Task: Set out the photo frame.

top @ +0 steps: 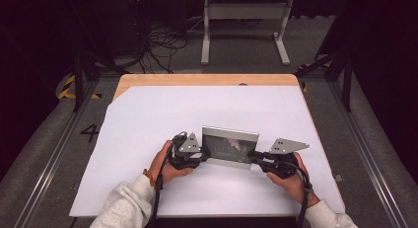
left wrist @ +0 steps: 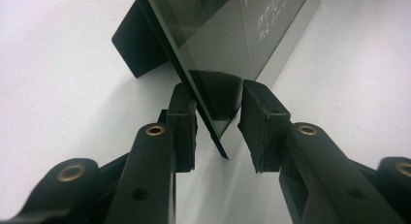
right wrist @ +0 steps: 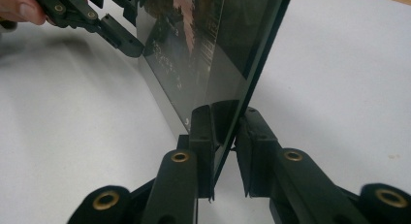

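On the white sheet (top: 148, 139) covering the wooden table (top: 207, 80), one item: a glass-fronted picture frame (top: 230, 144), silver-edged, standing tilted near my side of the table, between my two hands. It holds a dark print with pale lettering, too dim to read. My left tongs (left wrist: 218, 124) straddle its left corner; the left pad lies against the glass, the right pad stands just off it, so nothing is clamped. My right tongs (right wrist: 224, 136) are narrowed onto the frame's right edge, both pads pressing it. A black back stand (left wrist: 138, 47) props it from behind.
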`<action>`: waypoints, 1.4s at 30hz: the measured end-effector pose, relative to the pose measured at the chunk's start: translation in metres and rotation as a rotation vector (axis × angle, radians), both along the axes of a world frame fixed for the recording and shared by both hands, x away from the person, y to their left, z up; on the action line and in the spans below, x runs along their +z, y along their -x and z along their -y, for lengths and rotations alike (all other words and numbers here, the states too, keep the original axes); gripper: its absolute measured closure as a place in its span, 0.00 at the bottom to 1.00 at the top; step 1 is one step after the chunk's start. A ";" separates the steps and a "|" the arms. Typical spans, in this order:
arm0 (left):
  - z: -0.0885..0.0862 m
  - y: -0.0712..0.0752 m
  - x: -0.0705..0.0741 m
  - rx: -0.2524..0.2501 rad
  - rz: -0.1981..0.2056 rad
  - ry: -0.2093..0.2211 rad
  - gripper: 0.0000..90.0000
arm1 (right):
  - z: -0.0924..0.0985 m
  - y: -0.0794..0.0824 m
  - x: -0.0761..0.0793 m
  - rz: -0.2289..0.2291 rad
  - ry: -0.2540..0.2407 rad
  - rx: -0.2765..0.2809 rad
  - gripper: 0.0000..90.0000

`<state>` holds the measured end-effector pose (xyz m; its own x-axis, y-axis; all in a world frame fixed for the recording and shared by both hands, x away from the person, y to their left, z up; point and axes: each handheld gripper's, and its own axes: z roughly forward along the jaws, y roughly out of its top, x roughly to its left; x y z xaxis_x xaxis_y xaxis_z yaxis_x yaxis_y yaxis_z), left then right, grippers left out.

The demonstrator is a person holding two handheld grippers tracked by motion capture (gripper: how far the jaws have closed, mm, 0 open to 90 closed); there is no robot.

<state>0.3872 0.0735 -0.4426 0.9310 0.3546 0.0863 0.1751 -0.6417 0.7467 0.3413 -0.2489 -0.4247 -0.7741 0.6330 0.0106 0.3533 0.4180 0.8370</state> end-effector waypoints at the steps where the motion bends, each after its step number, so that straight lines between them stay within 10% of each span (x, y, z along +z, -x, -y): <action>1: 0.000 0.000 0.000 0.002 0.001 0.003 0.75 | -0.001 0.000 0.000 0.003 0.000 -0.003 0.86; 42: -0.019 0.012 -0.002 0.068 0.029 -0.022 0.78 | -0.024 -0.014 -0.003 0.027 0.021 -0.015 0.80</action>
<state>0.3747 0.0921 -0.4445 0.9020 0.4143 0.1215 0.1972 -0.6457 0.7377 0.3550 -0.2249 -0.4279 -0.7643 0.6444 -0.0233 0.3373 0.4304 0.8372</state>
